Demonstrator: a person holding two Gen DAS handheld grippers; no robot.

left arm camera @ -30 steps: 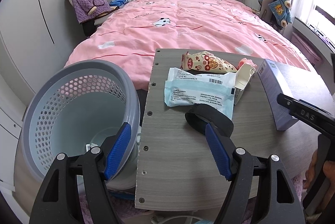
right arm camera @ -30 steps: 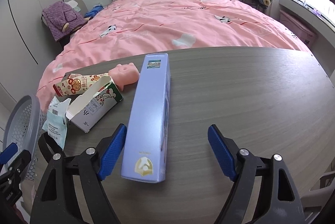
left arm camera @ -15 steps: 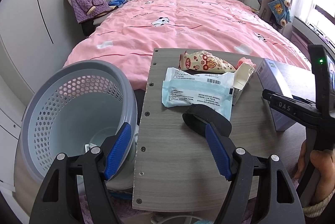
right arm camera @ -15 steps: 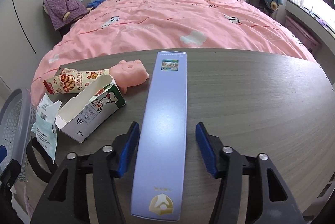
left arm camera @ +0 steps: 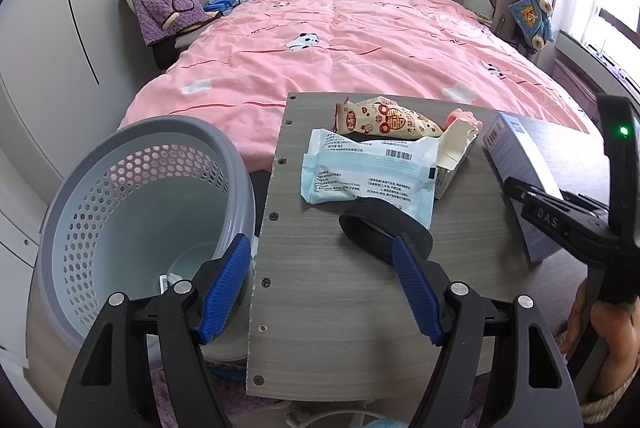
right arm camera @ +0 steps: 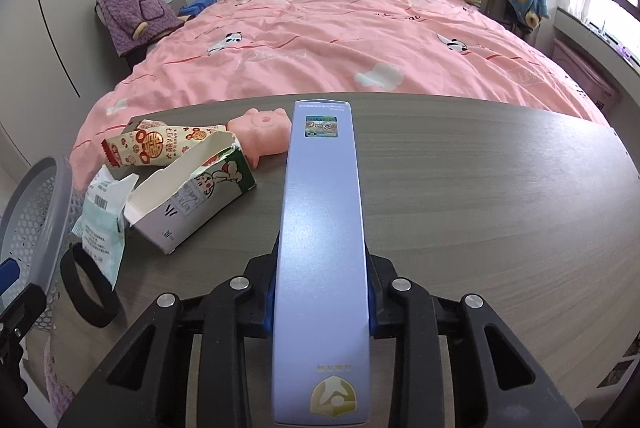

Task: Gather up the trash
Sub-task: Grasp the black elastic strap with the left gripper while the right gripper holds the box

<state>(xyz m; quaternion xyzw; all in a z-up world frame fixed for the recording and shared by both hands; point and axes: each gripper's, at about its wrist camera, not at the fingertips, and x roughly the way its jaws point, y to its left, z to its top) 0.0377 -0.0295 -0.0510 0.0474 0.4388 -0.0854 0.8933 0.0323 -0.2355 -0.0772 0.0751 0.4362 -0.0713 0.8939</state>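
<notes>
Right claw clamped on long lavender box lying on surface. Left claw wide open, empty, beside grey basket.

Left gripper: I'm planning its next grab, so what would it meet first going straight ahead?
Probably the black band between the open left gripper fingers, then the pale blue wrapper; depth is uncertain.
</notes>
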